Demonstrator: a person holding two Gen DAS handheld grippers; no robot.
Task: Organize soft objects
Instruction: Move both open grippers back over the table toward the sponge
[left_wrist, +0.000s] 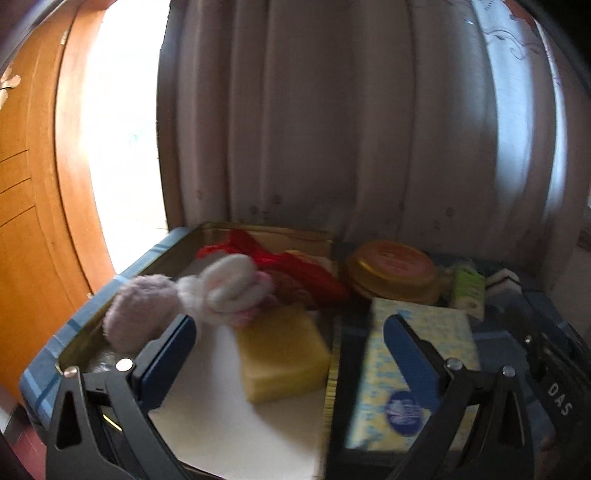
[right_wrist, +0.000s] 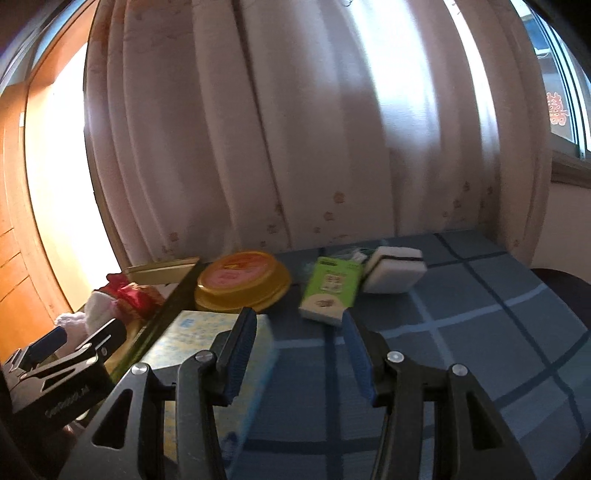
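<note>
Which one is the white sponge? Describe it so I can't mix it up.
Start at the curtain behind the blue checked cloth. Just right of the green packet lies the white sponge, farthest from the tin. It alone has a dark stripe through its middle.

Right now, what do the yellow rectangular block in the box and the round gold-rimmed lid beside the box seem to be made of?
The yellow rectangular block looks like foam sponge: matte surface, soft rounded edges, no shine. The round gold-rimmed lid looks like metal or glossy plastic: it has a smooth, reflective golden rim and a printed pink top. Blur leaves that choice open.
</note>
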